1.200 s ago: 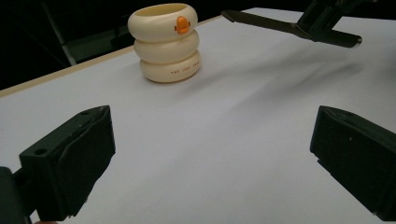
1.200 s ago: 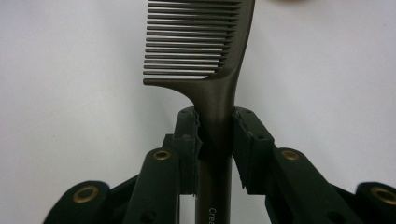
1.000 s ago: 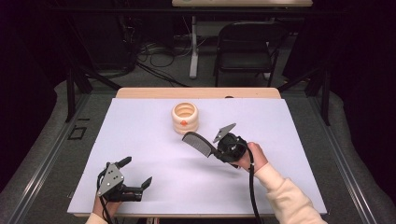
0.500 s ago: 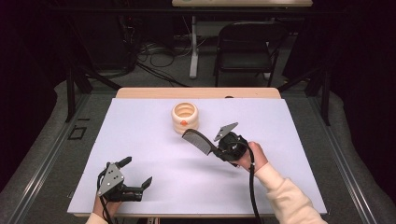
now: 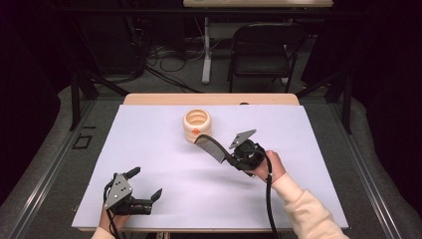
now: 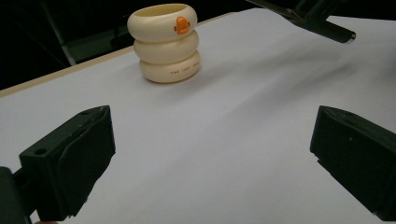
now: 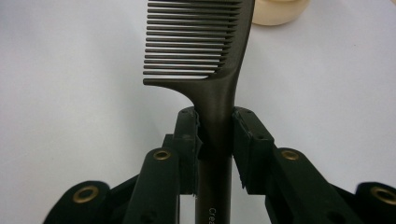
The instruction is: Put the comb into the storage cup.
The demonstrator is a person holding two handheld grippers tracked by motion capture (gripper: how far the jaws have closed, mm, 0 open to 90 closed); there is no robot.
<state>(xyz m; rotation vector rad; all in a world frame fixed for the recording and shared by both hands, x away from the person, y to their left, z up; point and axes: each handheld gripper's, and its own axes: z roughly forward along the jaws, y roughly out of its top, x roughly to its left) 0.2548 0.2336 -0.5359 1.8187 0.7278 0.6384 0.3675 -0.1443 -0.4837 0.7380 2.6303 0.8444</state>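
We clamp our right gripper (image 7: 215,140) on the handle of the dark comb (image 7: 205,56), held above the white table (image 5: 164,149) near the cream ringed holder (image 5: 197,124). Our left gripper (image 5: 144,191) rests wide open, empty.

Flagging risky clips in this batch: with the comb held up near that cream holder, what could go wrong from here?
1. The right claw grips the comb only at its handle, with the toothed end far out; it might pivot or slip.
2. The cream ringed holder stands free on the white table, and the left claw, open, is far from it. A nudge from the comb tip could push or tip it.
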